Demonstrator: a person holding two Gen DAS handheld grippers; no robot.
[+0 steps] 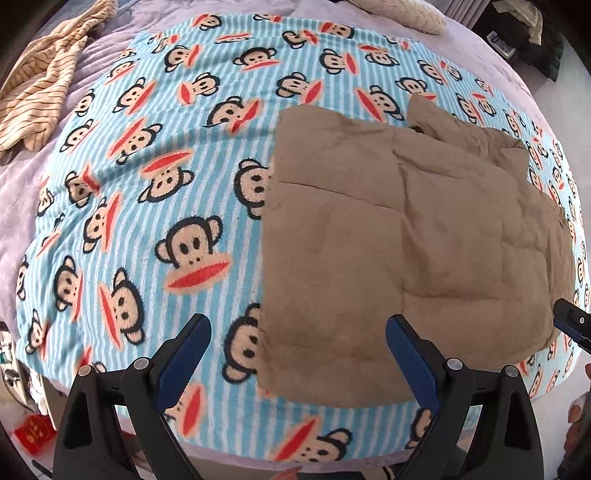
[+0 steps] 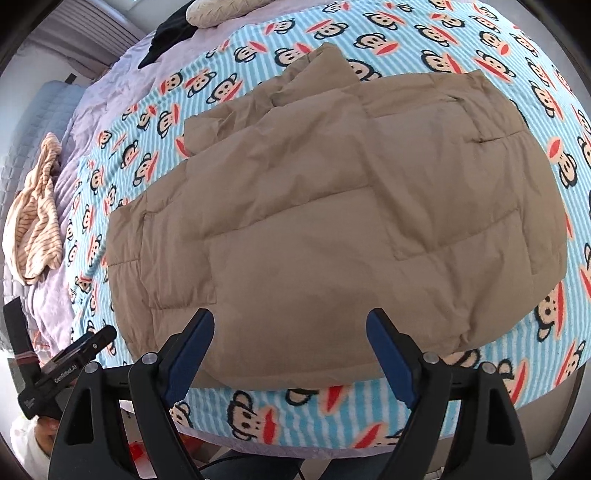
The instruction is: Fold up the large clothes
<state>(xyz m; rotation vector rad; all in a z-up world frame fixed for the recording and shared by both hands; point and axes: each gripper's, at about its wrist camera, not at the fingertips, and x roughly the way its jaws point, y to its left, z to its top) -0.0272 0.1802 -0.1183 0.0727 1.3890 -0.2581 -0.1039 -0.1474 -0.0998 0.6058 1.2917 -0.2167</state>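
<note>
Bedding fills both views: a fleecy blanket (image 1: 155,206), striped pale blue and white and printed with cartoon monkey faces, lies spread over a lilac quilted cover (image 1: 22,195) on the bed.

Task item — a tan padded jacket (image 2: 332,221) of smooth, matte fabric with stitched rectangular quilting panels. It lies flat on the blanket, folded into a rough block with a rumpled section at its far end.

Left gripper (image 1: 298,325): jaws spread wide, holding nothing. The blue-padded fingers (image 1: 184,354) project from black plastic arms with round metal pivots. The jacket's near left corner lies ahead of and between the fingers; most of the garment extends ahead and to the right.

Right gripper (image 2: 291,321): jaws likewise spread apart and empty. The jacket's near hem lies directly ahead, spanning the gap between the fingers and passing beyond both.

Other items:
- A crumpled cream cloth with thin dark stripes (image 1: 40,92) lies far ahead and left of the left gripper, on the lilac cover.
- A pale textured cushion (image 2: 221,11) sits at the far edge, ahead-left of the right gripper.
</note>
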